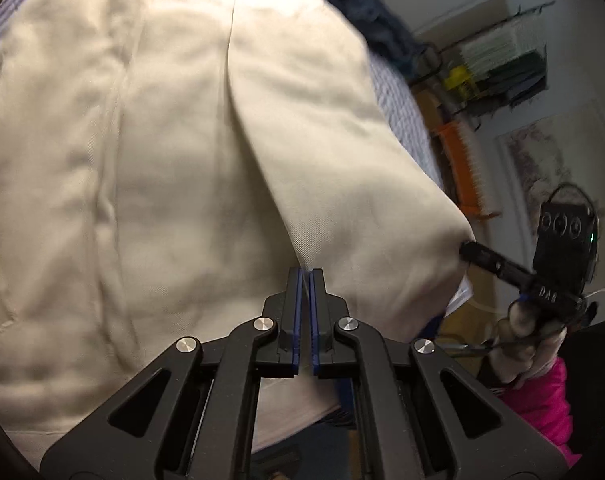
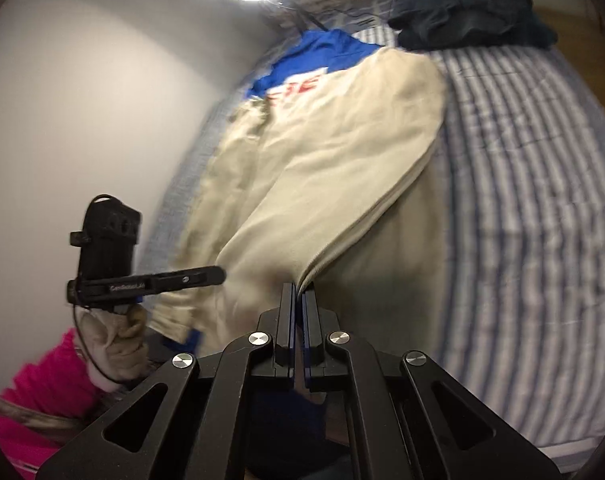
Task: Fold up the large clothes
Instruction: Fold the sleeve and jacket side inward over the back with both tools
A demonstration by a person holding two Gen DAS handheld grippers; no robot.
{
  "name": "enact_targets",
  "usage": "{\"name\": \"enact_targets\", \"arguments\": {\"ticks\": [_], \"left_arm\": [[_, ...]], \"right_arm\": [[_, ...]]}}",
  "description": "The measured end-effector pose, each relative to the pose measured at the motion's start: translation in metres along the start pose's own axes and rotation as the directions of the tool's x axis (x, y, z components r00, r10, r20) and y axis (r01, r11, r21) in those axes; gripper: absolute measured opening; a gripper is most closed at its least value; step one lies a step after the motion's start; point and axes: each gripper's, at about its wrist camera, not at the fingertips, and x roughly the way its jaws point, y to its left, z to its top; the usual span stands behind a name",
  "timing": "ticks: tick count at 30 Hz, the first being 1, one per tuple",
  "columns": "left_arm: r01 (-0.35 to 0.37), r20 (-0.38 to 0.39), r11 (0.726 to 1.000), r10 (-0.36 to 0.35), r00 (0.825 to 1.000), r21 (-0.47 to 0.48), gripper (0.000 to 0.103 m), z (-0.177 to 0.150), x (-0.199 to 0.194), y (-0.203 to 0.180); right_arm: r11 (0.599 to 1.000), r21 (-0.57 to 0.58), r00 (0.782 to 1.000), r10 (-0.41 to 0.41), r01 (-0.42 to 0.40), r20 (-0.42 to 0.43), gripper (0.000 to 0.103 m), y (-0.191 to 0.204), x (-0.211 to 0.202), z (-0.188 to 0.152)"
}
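While your left gripper [image 1: 305, 276] looks down its fingers in the left wrist view, you can see its blue-padded jaws pressed together on a fold of the large cream twill garment with a blue yoke and red lettering [image 1: 206, 152], which fills most of the picture and lies over the blue-and-white striped bedsheet [image 1: 402, 100]. At the right edge your right gripper [image 1: 468, 249] bites the hem corner of the same cloth. On its black body you can read letters that look like "DAS", seen upside down. The red print near the collar is too blurred here to read.

In the right wrist view, your right gripper [image 2: 299, 292] is clamped shut on the layered hem, the cloth rising from the bed towards it. The garment already appears doubled lengthwise, two edges stacked along its right side, so I judge one fold made and the crosswise fold in hand. The left tool's arm carries small white writing, roughly "GenRobot.AI". A dark navy crumpled garment [image 2: 470, 16] waits unfolded at the head of the bed.
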Motion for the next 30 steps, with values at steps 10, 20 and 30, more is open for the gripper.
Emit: {"name": "enact_targets", "arguments": {"ticks": [10, 20, 30], "left_arm": [[0.101, -0.017, 0.993, -0.102, 0.995, -0.065, 0.006, -0.023, 0.003, 0.015], [0.061, -0.052, 0.998, -0.06, 0.997, 0.021, 0.009, -0.03, 0.031, -0.023], [0.004, -0.033, 0.996, -0.001, 0.999, 0.086, 0.009, -0.045, 0.025, -0.036]], "right_arm": [[0.974, 0.163, 0.986, 0.166, -0.159, -0.031, 0.023, -0.054, 0.009, -0.032], [0.988, 0.093, 0.987, 0.128, -0.119, -0.099, 0.003, -0.03, 0.022, -0.036], [0.994, 0.101, 0.994, -0.029, 0.04, -0.108, 0.003, -0.054, 0.01, -0.042]]}}
